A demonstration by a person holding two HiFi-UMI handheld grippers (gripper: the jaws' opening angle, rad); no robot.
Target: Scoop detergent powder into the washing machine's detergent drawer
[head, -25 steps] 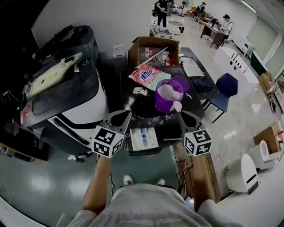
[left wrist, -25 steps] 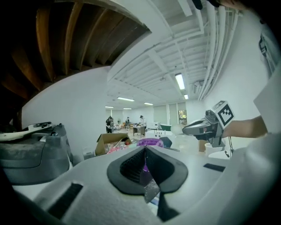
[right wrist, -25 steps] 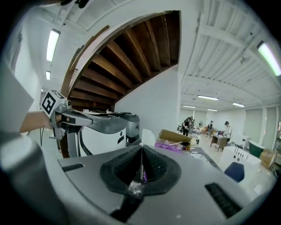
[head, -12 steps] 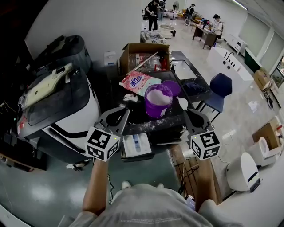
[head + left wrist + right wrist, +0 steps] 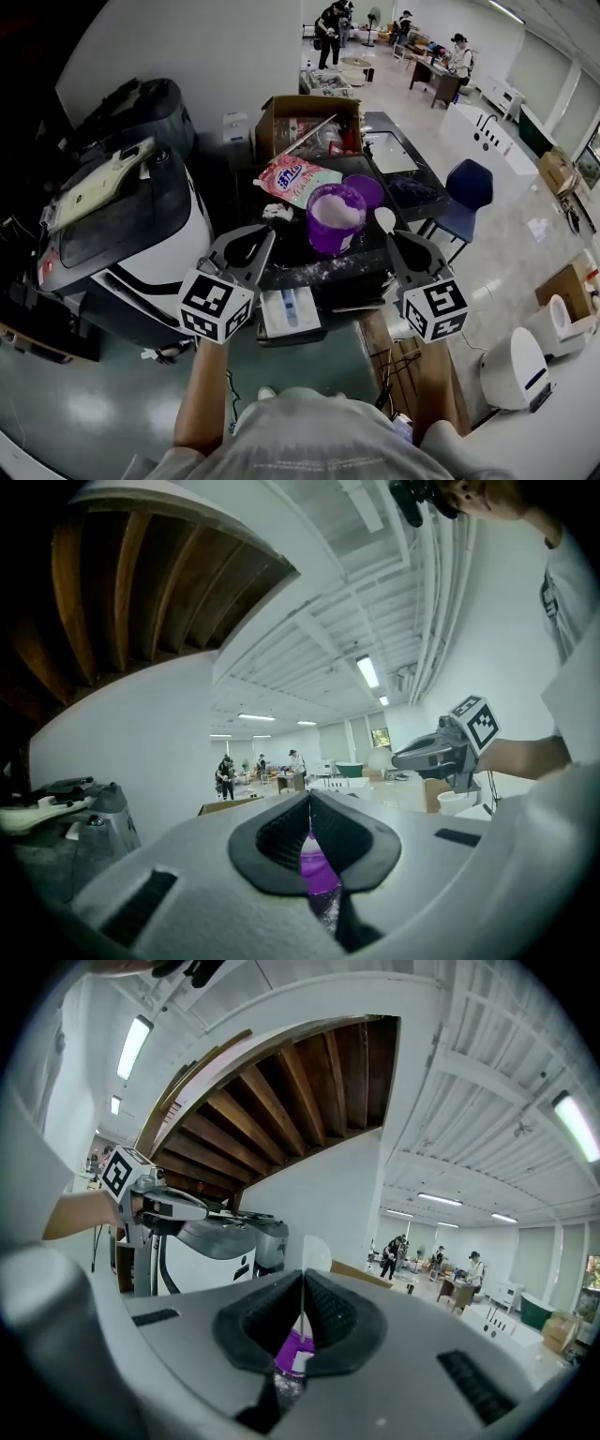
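Note:
A purple bucket (image 5: 334, 218) of white detergent powder stands on the dark machine top, with its purple lid (image 5: 364, 187) just behind it. The open detergent drawer (image 5: 289, 310) juts out below the front edge, between my two grippers. My right gripper (image 5: 397, 240) is shut on the thin handle of a white scoop (image 5: 384, 219), whose bowl is in the air just right of the bucket. In the right gripper view the scoop (image 5: 312, 1252) rises above the closed jaws. My left gripper (image 5: 247, 249) is shut and holds nothing, left of the bucket.
A pink detergent bag (image 5: 298, 178) and an open cardboard box (image 5: 309, 120) lie behind the bucket. Spilled powder dusts the dark top (image 5: 309, 272). A white and black machine (image 5: 131, 225) stands at the left, a blue chair (image 5: 464, 192) at the right. Several people are far back.
Over the second the scoop and right gripper drew back a little to the right of the bucket. The view shifted slightly; the left gripper has hardly moved.

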